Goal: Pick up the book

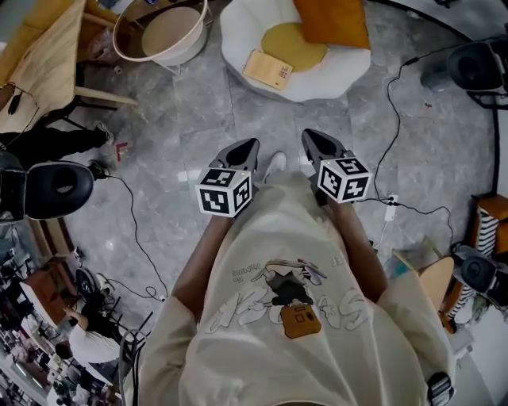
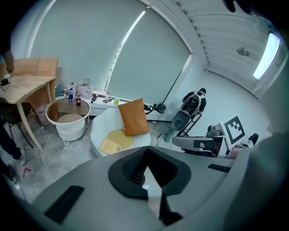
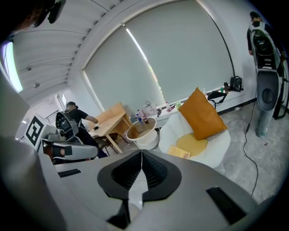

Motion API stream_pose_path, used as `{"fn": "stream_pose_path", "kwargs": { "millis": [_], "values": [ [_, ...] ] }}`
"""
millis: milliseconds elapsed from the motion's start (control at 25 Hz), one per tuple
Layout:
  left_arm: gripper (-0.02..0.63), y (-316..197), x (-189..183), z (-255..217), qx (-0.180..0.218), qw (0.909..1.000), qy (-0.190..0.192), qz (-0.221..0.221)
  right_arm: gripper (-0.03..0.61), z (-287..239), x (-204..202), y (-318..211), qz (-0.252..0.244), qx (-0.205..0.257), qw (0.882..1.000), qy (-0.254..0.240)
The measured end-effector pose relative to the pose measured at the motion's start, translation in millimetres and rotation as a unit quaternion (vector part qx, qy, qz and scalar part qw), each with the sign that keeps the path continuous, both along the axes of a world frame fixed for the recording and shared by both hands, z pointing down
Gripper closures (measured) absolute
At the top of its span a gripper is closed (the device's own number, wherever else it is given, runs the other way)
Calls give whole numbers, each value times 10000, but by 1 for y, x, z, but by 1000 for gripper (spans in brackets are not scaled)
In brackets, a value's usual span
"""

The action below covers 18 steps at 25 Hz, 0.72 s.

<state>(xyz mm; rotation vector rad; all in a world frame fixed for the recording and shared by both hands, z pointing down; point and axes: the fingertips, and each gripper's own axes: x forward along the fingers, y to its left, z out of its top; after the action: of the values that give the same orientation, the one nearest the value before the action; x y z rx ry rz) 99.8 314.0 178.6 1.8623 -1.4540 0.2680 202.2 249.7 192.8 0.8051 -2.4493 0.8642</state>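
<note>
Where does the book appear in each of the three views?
Head view: book at top centre, on the white chair.
Left gripper view: book below centre, to the left.
Right gripper view: book below centre, to the right.
Shared landmark: orange cushion on the same chair.

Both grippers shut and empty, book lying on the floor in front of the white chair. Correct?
Not quite. The book lies on the white chair seat, beside the yellow cushion, as the head view shows. The left gripper and right gripper are shut and empty.
</note>
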Motion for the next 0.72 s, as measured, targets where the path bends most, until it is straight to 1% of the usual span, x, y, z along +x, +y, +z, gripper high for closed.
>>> {"fn": "stream_pose_path", "kwargs": {
  "millis": [80,240,440,600,720],
  "values": [
    [607,-6,7,2,-87,9999,-17,68,555,5,3,-8,13,-83,10000,-28],
    [607,-17,10,8,-218,9998,-6,10,554,15,10,-17,78,-222,9997,-103],
    [607,-29,18,18,-465,9986,-3,265,555,24,7,-26,147,-392,9990,-127],
    [607,-54,9,31,-573,9977,140,334,554,34,-3,-42,145,-446,9989,6],
    [607,-84,-1,37,-585,9971,286,391,554,37,-18,-68,141,-411,9990,114]
  ]
}}
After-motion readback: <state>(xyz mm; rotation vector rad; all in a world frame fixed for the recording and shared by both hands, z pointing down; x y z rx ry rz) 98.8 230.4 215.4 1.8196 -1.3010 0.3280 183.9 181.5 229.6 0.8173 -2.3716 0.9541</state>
